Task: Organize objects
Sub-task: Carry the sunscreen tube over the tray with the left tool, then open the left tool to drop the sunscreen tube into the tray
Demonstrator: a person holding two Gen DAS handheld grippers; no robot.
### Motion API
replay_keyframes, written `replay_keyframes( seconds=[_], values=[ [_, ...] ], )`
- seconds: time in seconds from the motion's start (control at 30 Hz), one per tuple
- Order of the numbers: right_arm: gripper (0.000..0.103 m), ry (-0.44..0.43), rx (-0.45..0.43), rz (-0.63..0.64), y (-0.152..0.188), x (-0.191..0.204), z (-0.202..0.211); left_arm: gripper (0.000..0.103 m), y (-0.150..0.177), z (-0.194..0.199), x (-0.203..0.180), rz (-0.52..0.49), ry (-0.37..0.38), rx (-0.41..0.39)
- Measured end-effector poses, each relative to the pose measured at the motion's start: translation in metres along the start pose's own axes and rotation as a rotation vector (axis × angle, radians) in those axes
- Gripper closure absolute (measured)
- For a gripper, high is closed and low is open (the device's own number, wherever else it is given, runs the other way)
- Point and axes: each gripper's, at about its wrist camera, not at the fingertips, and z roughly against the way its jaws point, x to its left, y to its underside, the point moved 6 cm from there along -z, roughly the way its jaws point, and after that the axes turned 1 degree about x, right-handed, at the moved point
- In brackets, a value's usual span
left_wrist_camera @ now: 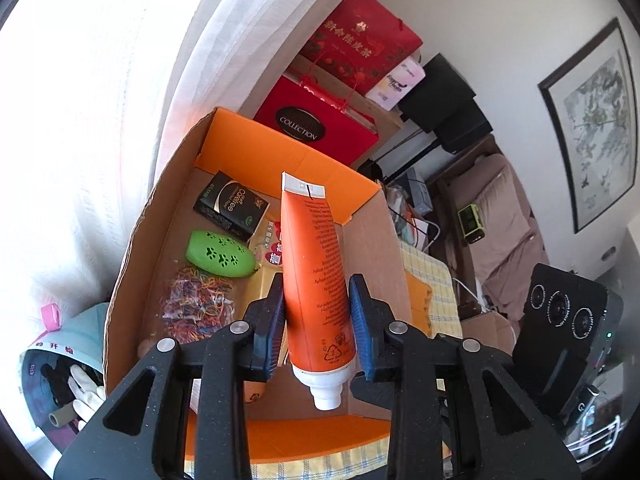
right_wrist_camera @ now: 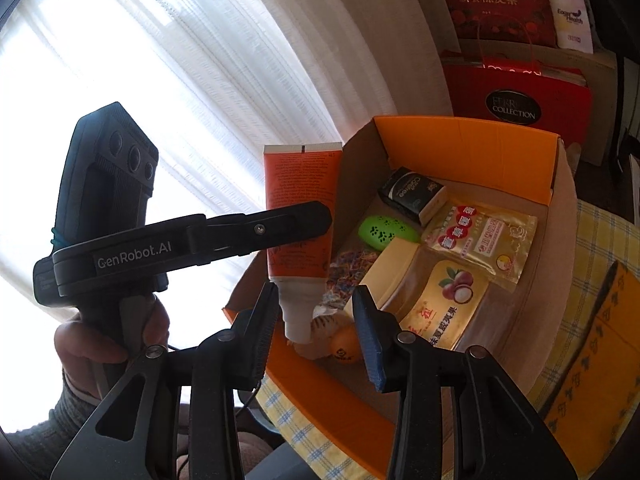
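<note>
Orange tube (right_wrist_camera: 301, 196) beside open box (right_wrist_camera: 464, 128)

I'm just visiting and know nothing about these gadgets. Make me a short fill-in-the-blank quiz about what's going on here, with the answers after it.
1. The left gripper is clamped on an orange ____.
2. The tube's white cap points toward the camera, and its flat crimped end points toward the open cardboard ____.
3. Inside the box, the green case has ____-print holes.
4. The right gripper holds ____ between its fingers.

Missing words: tube; box; paw; nothing
</note>
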Motion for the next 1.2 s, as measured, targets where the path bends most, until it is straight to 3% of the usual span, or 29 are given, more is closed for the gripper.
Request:
replay_keyframes(
  seconds=[0.3,0.43,0.7,0.93,1.0,1.07,1.2],
  values=[
    [0.063,0.162,-0.037,-0.018,-0.017,-0.042,0.029,0.075,-0.033,-0.044,-0.012,-0.069,-0.086,0.055],
    [0.063,0.17,-0.038,-0.02,-0.023,-0.051,0.028,0.075,-0.042,-0.061,-0.018,-0.075,-0.123,0.065],
    [0.063,0.259,-0.003,0.058,-0.03,-0.048,-0.012,0.075,-0.051,-0.106,-0.024,-0.067,-0.223,0.155],
    [0.067,0.31,0.043,0.044,-0.031,-0.065,-0.045,0.075,-0.053,-0.132,-0.02,0.006,-0.251,0.226],
    [0.07,0.315,0.055,0.034,-0.03,-0.072,-0.051,0.075,-0.052,-0.14,-0.018,0.003,-0.276,0.264],
    [0.079,0.315,0.064,0.018,-0.03,-0.078,-0.053,0.075,-0.051,-0.145,-0.017,-0.006,-0.312,0.298],
    [0.08,0.254,0.065,-0.047,-0.028,-0.087,-0.053,0.075,-0.05,-0.157,-0.02,-0.029,-0.377,0.364]
  ],
)
